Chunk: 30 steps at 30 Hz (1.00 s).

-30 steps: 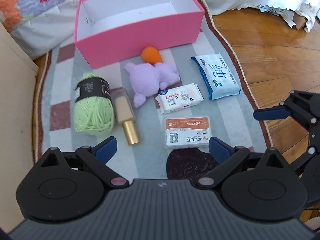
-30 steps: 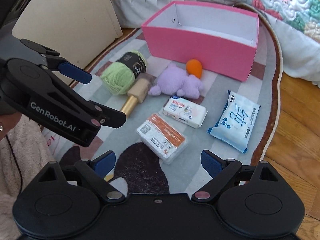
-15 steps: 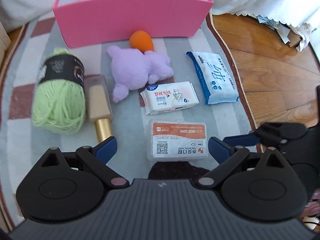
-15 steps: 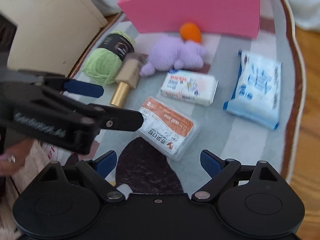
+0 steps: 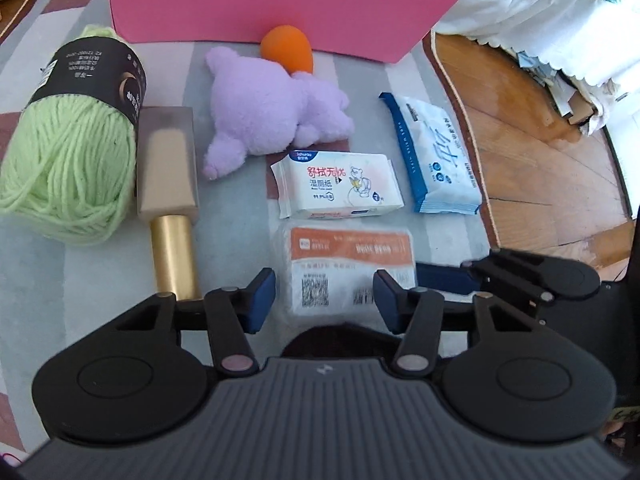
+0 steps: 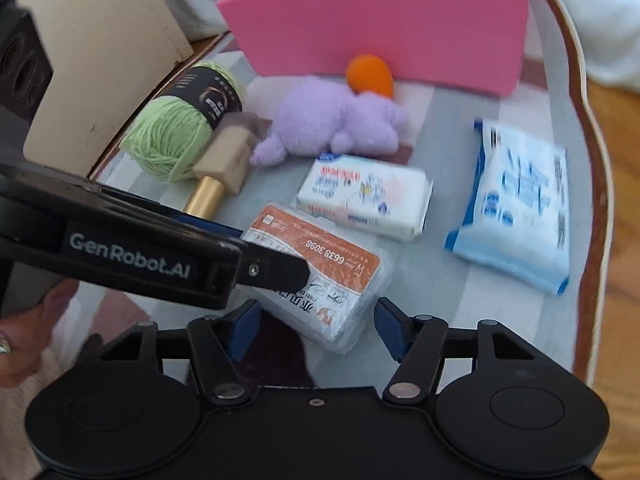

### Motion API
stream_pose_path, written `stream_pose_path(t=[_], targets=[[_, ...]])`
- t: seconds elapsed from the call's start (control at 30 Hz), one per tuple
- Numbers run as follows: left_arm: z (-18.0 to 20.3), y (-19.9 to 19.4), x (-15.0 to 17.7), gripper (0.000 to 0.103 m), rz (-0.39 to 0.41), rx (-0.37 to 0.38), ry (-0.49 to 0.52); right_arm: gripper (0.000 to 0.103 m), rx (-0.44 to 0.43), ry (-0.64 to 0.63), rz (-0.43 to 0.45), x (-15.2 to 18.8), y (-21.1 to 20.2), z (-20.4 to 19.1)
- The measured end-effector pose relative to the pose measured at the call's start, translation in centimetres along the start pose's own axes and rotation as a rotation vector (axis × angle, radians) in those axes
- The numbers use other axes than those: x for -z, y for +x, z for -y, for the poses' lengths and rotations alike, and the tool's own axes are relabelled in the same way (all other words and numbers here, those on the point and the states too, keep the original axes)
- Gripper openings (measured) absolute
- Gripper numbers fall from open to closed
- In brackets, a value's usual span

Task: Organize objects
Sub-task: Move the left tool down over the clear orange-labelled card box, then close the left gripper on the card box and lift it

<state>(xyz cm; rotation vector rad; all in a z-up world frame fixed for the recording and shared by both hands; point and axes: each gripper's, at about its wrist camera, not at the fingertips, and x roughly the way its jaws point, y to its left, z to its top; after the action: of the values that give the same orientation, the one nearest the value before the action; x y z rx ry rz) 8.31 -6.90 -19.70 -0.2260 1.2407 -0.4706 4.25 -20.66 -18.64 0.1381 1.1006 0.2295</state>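
An orange-labelled clear pack [image 5: 349,268] lies on the rug, nearest me; it also shows in the right wrist view [image 6: 320,272]. My left gripper [image 5: 325,296] is partly closed, its blue fingertips on either side of the pack's near end. My right gripper [image 6: 314,330] is likewise narrowed around the pack's near corner. I cannot see whether either pair of pads presses on it. Behind it lie a white wipes pack [image 5: 338,184], a blue wipes pack [image 5: 438,156], a purple plush [image 5: 272,108], an orange sponge [image 5: 288,48], a gold-capped bottle [image 5: 170,192] and green yarn [image 5: 68,160].
An open pink box [image 5: 256,0] stands behind the objects on the striped rug [image 5: 80,280]. Wooden floor [image 5: 540,160] lies to the right, with white bedding beyond. A beige cabinet side [image 6: 96,48] stands at the left.
Both grippers have moved down and forward to the orange-labelled pack, and both jaws have narrowed from wide open. The objects on the rug have not moved.
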Motion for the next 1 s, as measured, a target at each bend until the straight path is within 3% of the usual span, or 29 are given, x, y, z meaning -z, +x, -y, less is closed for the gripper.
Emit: stream_pose_path(t=[0.17,0.33,0.5,0.67,1.0], targets=[[-0.5,0.7,0.4,0.051,-0.001,0.030,-0.084,0.066,0.058,-0.126,0.000,0.4,0.4,-0.3],[-0.3,1.0,0.7,0.058,0.037,0.008,-0.118,0.075,0.075,-0.171,0.056,1.2,1.4,-0.5],[-1.0,1.9,0.5,0.061,0.080,0.044,-0.152,0.073,0.062,-0.169,0.098,1.5,1.3,0.1],[-0.2,1.3,0.7,0.055,0.080,0.014,-0.110,0.069,0.083,-0.161,0.088,1.3,1.2,-0.1],[2.1,-0.6,2.5,0.054,0.035,-0.057,-0.016,0.065,0.093,-0.187,0.030,2.3,-0.4,-1.5]])
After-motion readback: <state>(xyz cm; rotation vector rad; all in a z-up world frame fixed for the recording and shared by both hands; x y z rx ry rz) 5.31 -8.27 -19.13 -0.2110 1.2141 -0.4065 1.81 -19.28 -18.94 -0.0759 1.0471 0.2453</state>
